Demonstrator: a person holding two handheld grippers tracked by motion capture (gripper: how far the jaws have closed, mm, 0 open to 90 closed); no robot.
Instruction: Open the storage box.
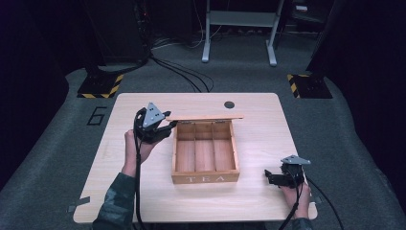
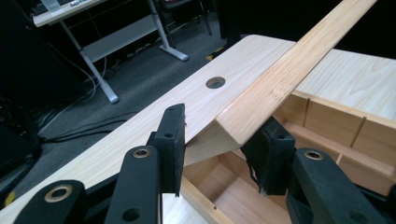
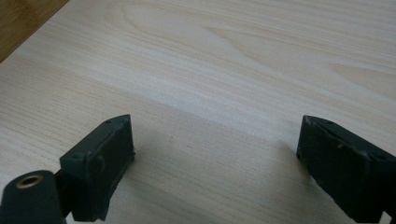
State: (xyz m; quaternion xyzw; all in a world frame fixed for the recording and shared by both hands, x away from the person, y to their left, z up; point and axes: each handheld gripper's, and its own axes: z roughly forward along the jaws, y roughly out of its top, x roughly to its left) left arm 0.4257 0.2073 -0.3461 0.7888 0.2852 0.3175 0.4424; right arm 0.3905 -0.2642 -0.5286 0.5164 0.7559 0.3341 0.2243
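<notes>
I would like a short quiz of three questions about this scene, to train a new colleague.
1. True or false: the left tongs grip the corner of the lid of the tea box.
2. How many compartments does the box have?
A) two B) three C) four
3. What lies between the jaws of the right tongs?

Key:
1. True.
2. B.
3. Nothing; they stand open over the bare table.
</notes>
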